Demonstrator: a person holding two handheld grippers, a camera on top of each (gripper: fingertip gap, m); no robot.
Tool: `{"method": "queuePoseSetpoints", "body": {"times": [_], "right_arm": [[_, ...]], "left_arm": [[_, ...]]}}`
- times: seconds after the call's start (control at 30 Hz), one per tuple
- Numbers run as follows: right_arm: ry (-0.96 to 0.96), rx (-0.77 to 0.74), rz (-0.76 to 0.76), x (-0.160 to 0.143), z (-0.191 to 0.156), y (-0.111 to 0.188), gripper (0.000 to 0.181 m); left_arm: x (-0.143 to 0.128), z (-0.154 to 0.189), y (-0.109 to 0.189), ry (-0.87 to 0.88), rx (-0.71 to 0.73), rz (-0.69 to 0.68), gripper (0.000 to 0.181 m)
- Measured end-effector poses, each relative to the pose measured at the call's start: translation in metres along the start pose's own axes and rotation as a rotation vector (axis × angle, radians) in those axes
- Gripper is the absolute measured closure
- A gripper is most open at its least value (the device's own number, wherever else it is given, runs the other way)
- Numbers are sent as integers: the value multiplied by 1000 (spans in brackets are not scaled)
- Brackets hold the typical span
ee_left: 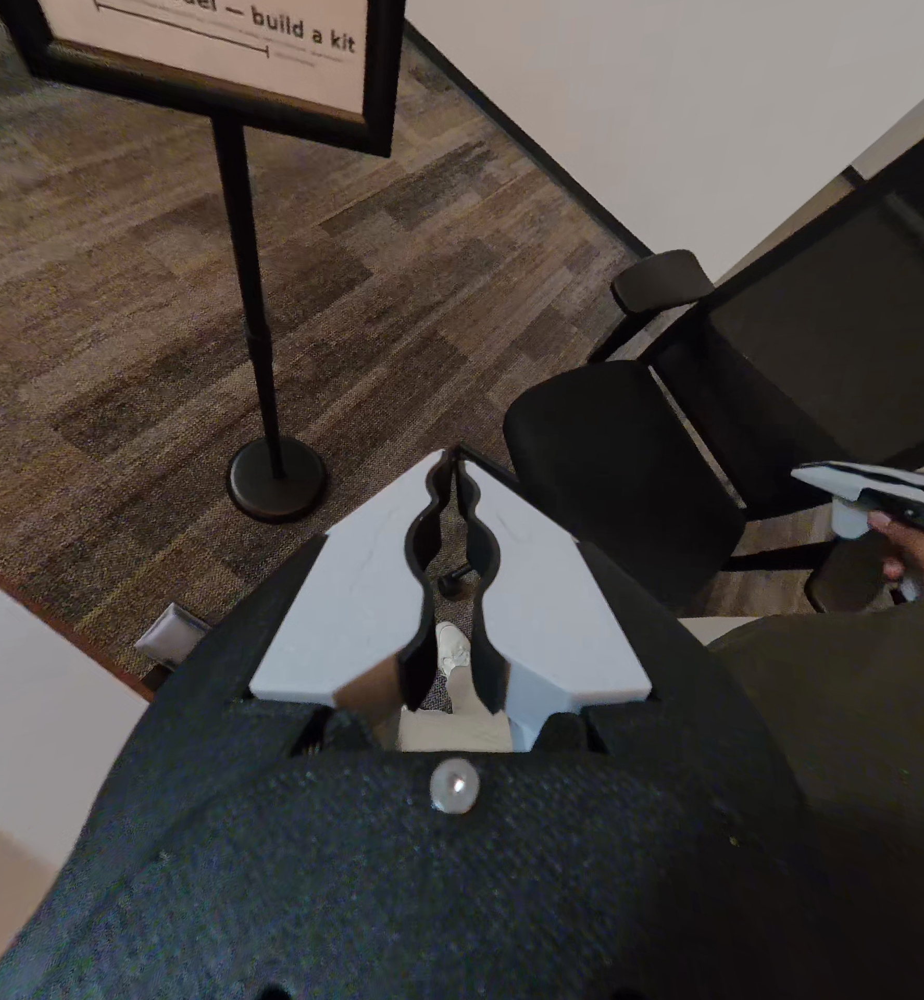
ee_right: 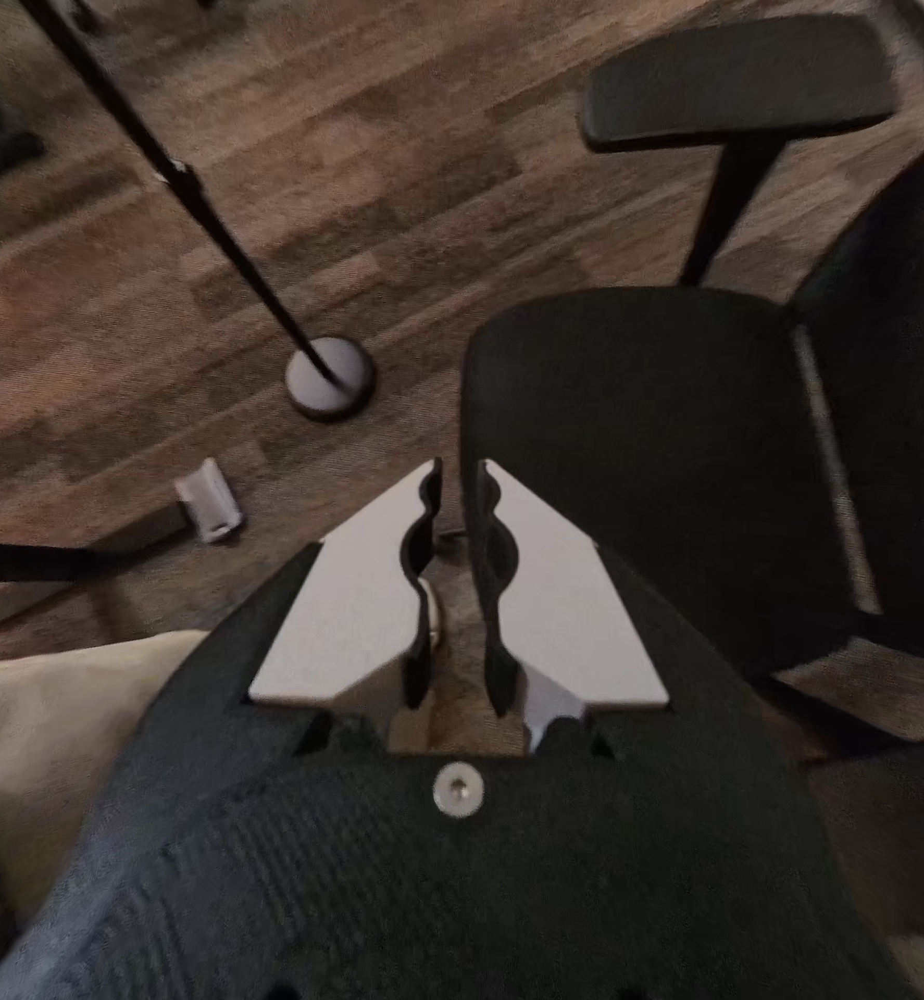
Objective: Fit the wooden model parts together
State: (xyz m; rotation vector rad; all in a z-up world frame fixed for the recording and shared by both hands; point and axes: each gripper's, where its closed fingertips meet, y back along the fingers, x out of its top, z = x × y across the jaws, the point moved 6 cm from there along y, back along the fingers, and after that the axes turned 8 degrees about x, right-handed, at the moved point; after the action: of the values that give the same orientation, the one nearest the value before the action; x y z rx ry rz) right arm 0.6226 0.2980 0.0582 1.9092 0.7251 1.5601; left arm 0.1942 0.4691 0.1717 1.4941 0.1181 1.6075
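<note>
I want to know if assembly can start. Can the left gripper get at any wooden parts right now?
Probably not. The left gripper is empty, nearly shut, and points down at carpet, a sign stand and a chair. No wooden parts show in either view.

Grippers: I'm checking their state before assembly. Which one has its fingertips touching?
The left gripper: its tips meet, holding nothing. The right gripper shows a clear gap between its tips.

Brown and grey patchwork carpet. Black chair, black sign stand with white board. White wall. Left gripper white-faced with black pads and body.
</note>
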Motion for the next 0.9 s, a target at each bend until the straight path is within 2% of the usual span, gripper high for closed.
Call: {"method": "queuePoseSetpoints", "body": {"times": [0.03, 0.23, 0.37, 0.53, 0.67, 0.73, 0.83, 0.9], "right_arm": [[10, -41, -4, 4, 14, 3, 170], [10, -153, 162, 71, 65, 46, 168], [60, -194, 180, 92, 76, 78, 169], [70, -263, 161, 77, 75, 91, 172], [52, -323, 112, 36, 94, 90, 171], [-2, -347, 103, 20, 106, 91, 154], [66, -466, 187, 16, 119, 100, 156], [114, -580, 236, 14, 130, 101, 149]], "left_arm": [[4, 1, -2, -7, -18, -3, 180], [30, 3, -8, -80, -37, 27, 181], [31, 4, -11, -87, -39, 22, 181], [15, 26, -30, -160, -131, -75, 181], [8, 59, -54, -250, -246, -192, 181], [12, 76, -65, -321, -276, -219, 181], [24, 96, -84, -446, -270, -249, 181], [34, 111, -96, -456, -281, -265, 181]]}}
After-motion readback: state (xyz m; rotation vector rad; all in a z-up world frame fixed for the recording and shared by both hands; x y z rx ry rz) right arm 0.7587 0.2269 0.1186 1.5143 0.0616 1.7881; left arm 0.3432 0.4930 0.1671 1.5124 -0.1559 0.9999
